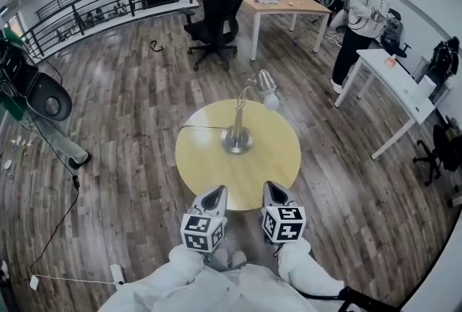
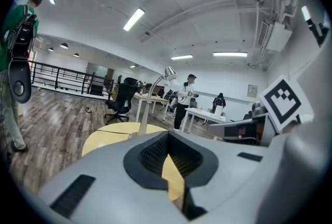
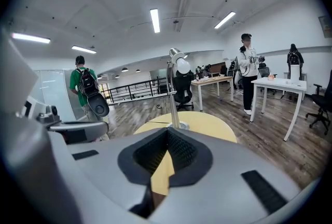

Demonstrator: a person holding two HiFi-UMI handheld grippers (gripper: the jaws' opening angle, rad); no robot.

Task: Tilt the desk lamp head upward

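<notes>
A silver desk lamp stands on the round yellow table (image 1: 271, 166), its base (image 1: 237, 139) near the table's middle. Its head (image 1: 264, 81) with a white bulb hangs at the far right of the curved stem, facing down. In the head view my left gripper (image 1: 214, 195) and right gripper (image 1: 273, 191) hover side by side over the table's near edge, both shut and empty, well short of the lamp. In the left gripper view the lamp head (image 2: 170, 72) lies ahead beyond the left gripper (image 2: 168, 136). In the right gripper view the lamp head (image 3: 177, 58) rises above the right gripper (image 3: 167, 132).
A black office chair (image 1: 216, 18) and a wooden desk (image 1: 285, 3) stand behind the table. A white desk (image 1: 397, 87) and a standing person (image 1: 364, 14) are at the right. Another person with a backpack (image 3: 83, 85) stands at the left; a cable (image 1: 68, 213) runs across the floor.
</notes>
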